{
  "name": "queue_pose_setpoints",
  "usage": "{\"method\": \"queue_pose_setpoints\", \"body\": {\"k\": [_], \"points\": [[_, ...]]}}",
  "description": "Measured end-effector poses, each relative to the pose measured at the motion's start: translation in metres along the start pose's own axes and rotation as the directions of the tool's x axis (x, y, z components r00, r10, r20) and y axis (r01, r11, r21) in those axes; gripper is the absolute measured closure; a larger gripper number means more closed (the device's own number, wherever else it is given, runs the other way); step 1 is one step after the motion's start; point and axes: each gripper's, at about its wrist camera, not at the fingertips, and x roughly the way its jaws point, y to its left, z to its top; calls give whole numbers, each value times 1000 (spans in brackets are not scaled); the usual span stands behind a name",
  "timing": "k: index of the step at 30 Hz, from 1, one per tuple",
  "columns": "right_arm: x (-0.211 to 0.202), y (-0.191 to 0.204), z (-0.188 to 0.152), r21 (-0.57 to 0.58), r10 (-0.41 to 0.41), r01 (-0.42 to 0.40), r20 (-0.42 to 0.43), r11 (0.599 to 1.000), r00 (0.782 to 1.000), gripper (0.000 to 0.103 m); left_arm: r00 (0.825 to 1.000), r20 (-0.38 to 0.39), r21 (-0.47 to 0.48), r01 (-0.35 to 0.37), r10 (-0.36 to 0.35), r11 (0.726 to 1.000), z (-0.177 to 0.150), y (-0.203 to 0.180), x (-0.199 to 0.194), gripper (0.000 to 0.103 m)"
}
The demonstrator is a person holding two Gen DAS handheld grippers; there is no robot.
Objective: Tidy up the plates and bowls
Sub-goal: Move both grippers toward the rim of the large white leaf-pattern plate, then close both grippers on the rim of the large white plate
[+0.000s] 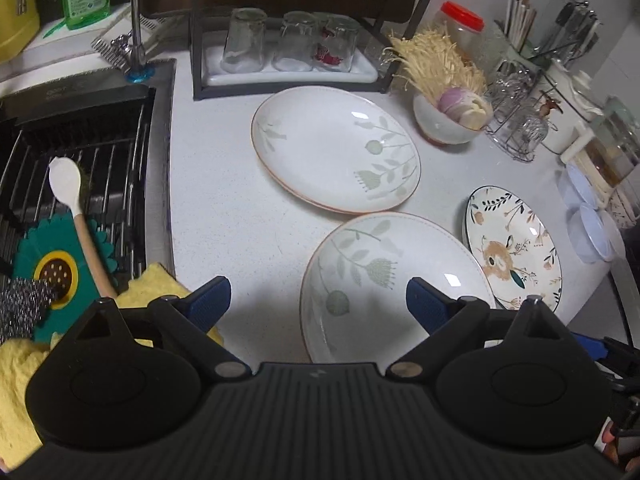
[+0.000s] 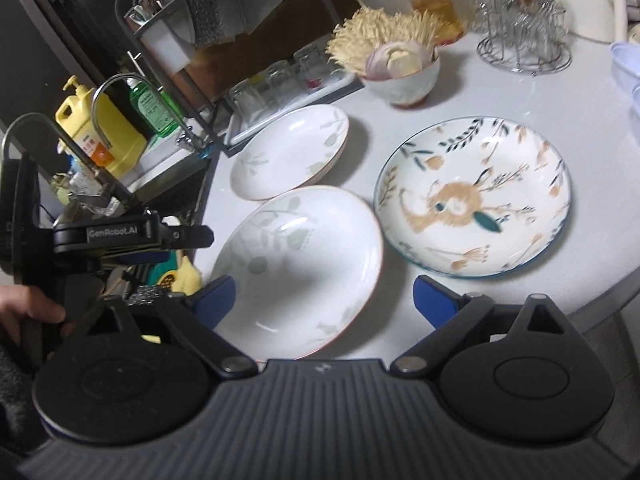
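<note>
In the left wrist view we see our left claw (image 1: 318, 300) with its blue pads spread wide and nothing between them, hanging over the white surface (image 1: 224, 208) at the edge of the near plate (image 1: 384, 276). The far plate (image 1: 336, 148), with the same pale green leaves, lies beyond it; whether the two rims touch we cannot tell. The floral plate (image 1: 514, 248) sits just beside the near plate on the right. A bowl (image 1: 444, 120) heaped with food stands behind the far plate. The sink (image 1: 80, 184) on the left holds a spoon (image 1: 70, 188).

In the right wrist view our right claw (image 2: 324, 300) also gapes, gripping nothing, above the near plate (image 2: 300, 264). The floral plate (image 2: 472, 196) lies just right of it, the far plate (image 2: 290, 148) behind, the bowl (image 2: 404, 80) further back. The left claw (image 2: 160, 240) shows at the left, a hand (image 2: 28, 308) on its grip.
</note>
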Motion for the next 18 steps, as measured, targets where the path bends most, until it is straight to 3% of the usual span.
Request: {"method": "queue_pose_setpoints", "body": {"k": [2, 5, 13, 18], "points": [[6, 0, -1, 8, 14, -14, -18, 1000, 1000, 12, 1000, -6, 24, -5, 5, 1000, -1, 5, 3, 9], [23, -1, -4, 24, 14, -13, -62, 1000, 998, 25, 1000, -13, 3, 3, -3, 1000, -4, 15, 9, 12], [49, -18, -4, 112, -52, 64, -108, 992, 993, 49, 998, -64, -19, 17, -18, 1000, -6, 20, 36, 44], [61, -25, -6, 131, -80, 93, -102, 987, 992, 74, 995, -96, 50, -10, 15, 999, -2, 11, 51, 64]]}}
